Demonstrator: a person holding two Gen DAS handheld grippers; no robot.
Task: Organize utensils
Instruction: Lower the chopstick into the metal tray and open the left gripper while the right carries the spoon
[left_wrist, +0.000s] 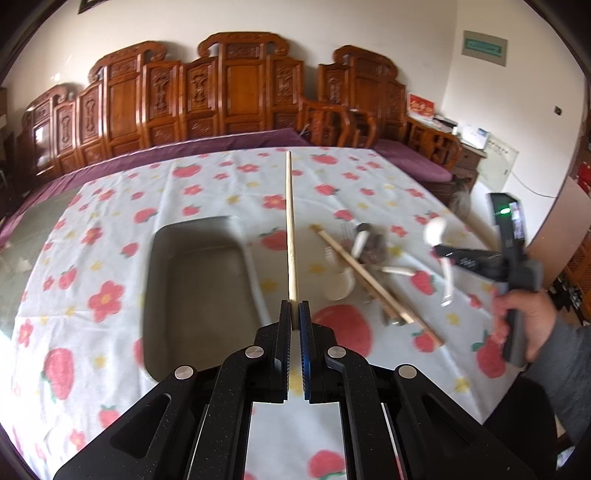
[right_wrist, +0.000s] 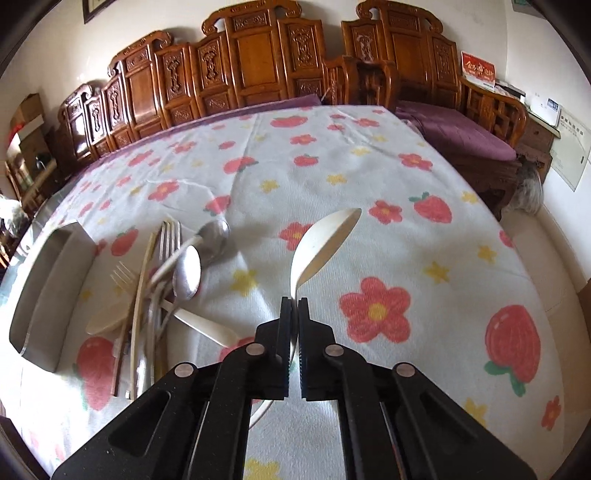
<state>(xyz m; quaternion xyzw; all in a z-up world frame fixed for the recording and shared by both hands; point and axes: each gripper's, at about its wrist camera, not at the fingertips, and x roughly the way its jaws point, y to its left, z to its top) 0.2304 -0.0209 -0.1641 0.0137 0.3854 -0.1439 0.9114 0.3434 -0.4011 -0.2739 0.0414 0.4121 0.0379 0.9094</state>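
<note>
A single wooden chopstick (left_wrist: 290, 229) is clamped at its near end between the closed jaws of the left gripper (left_wrist: 294, 308), and it is carried pointing away, just to the right of the grey tray (left_wrist: 173, 266) on the strawberry-print tablecloth (left_wrist: 207, 177). The grip so close to the tip looks chosen so that the long shaft can be swung over the tray and laid down flat inside it; the tray is seen empty from here, so sorting is judged to be at an early stage. Over on the right, the right gripper (right_wrist: 294, 302) is shut on the handle of a cream plastic spoon (right_wrist: 321, 243), the bowl tilted up and away, clear of the cloth. It is pinched near the neck, probably to keep the bowl from drooping while it is lifted away from the pile. That pile (right_wrist: 162, 280) is left lying between tray and spoon: forks, metal spoons, more cream spoons and several chopsticks crossed over one another, near the tray's right wall. In the left view the person's hand (left_wrist: 521, 325) is seen wrapped around the right tool's grip. Tangled handles could be dragged along when the next pieces are picked.
</note>
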